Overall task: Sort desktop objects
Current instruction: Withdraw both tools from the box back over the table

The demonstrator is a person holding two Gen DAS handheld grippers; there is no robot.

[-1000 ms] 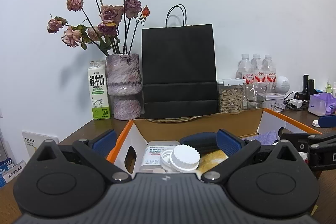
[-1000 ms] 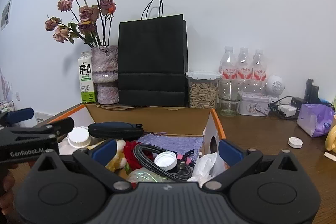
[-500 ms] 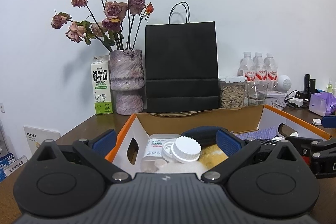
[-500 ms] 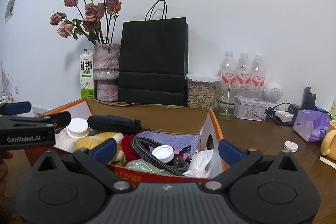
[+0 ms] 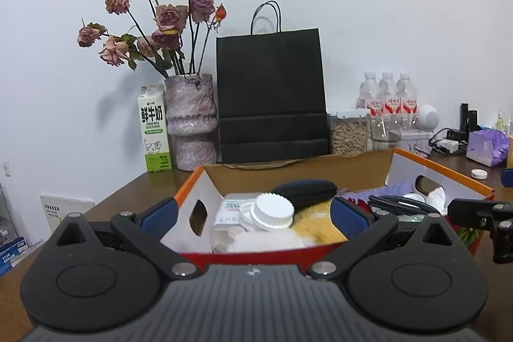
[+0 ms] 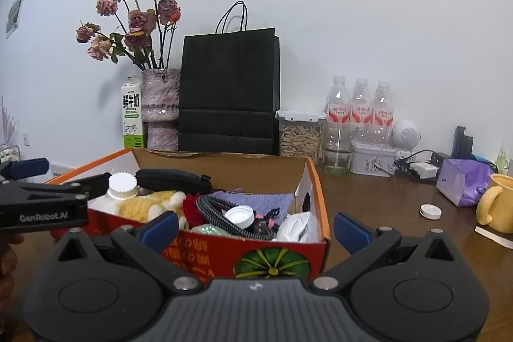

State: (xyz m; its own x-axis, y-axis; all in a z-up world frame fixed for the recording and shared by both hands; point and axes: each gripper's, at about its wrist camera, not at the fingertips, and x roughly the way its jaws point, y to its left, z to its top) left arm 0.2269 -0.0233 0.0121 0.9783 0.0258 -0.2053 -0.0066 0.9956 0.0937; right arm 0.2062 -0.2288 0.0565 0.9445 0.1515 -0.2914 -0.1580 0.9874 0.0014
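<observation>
On the wooden desk (image 6: pixel 384 197), the orange cardboard box (image 6: pixel 315 181) holds, left to right: white-capped bottle (image 6: pixel 121 185), yellow plush (image 6: pixel 150 204), black pouch (image 6: pixel 173 178), braided cable (image 6: pixel 218 210), white tissue (image 6: pixel 296 226). Left gripper (image 5: pixel 253 213) fingers spread apart, empty, over the box's near-left edge. Right gripper (image 6: pixel 256 225) likewise spread and empty at the near-right corner

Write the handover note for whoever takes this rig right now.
Left claw: open, empty, in front of the box.
Right claw: open, empty, at the box's near right corner.
In the box: white-capped bottle, black case, cable, loose cap, plush, purple cloth.
On the desk right of the box: white disc, yellow mug, tissue pack.
Left: the disc, possibly more.
</observation>
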